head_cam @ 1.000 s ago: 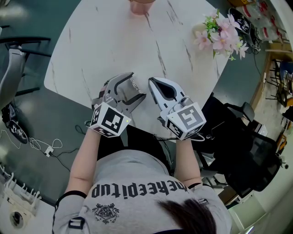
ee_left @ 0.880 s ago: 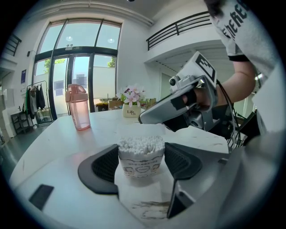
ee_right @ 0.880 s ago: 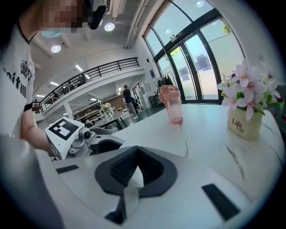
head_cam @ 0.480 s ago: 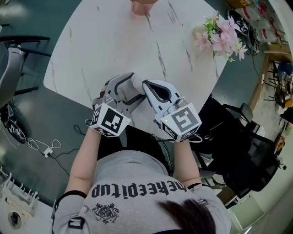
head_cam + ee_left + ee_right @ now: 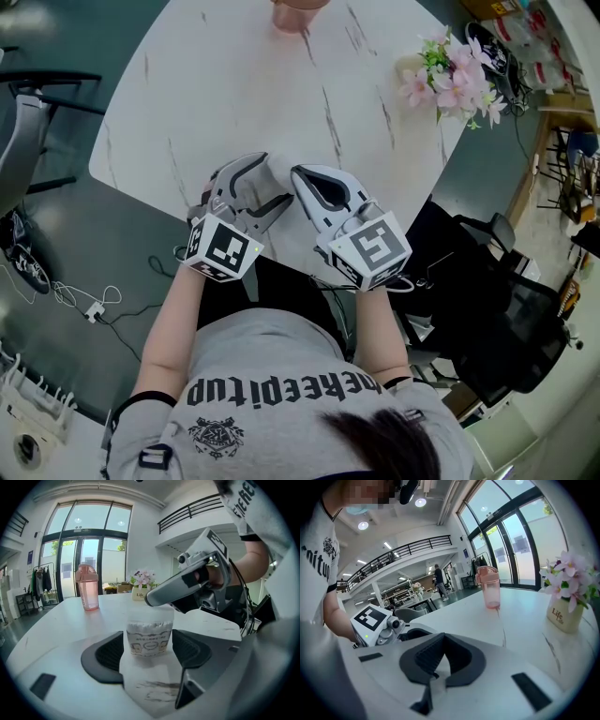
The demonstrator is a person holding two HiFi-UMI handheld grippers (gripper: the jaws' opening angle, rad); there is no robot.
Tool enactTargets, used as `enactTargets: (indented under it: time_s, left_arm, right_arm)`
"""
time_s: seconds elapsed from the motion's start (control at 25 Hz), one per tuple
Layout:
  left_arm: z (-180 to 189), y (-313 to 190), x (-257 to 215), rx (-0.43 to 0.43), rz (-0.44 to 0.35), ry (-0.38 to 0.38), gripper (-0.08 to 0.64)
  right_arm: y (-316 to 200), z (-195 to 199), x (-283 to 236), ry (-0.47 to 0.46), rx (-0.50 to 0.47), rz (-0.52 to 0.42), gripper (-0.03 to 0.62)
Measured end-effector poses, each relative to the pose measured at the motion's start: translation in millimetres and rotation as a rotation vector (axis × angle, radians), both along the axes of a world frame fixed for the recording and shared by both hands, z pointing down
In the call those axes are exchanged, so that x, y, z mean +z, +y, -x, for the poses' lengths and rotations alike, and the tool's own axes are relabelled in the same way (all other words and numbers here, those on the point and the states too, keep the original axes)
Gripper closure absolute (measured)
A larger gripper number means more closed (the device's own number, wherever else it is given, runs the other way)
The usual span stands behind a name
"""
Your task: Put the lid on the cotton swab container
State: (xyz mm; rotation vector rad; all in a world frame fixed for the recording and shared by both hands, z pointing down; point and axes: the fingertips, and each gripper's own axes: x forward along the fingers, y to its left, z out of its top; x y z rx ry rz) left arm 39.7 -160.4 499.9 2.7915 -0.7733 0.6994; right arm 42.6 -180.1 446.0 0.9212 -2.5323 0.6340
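Near the front edge of the white marble table [image 5: 216,84], the left gripper [image 5: 265,182] and right gripper [image 5: 299,175] are brought tip to tip, with a pale cotton swab container [image 5: 278,167] glimpsed between them. A pink cup [image 5: 300,11] is set at the table's far edge and pink flowers [image 5: 450,70] at its right edge.

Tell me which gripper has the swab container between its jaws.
The left gripper: the swab container sits between its jaws; the right gripper's jaws are together.

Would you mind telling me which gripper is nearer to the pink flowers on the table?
Right. The right gripper lies below-left of the pink flowers in the head view; the left gripper sits farther left, beyond it.
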Motion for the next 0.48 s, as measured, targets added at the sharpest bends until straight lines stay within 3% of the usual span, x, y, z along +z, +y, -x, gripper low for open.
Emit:
enactTargets:
  time_s: [0.16, 0.48]
  left_arm:
    - [-1.7, 1.3, 8.2, -0.001, -0.004, -0.034, 0.239]
    - [-3.0, -0.6, 8.4, -0.006, -0.002, -0.027, 0.239]
  right_arm:
    - [1.1, 1.2, 1.2, 0.008, 0.0, 0.006, 0.581]
    - [1.7, 3.9, 3.8, 0.044, -0.024, 0.029, 0.581]
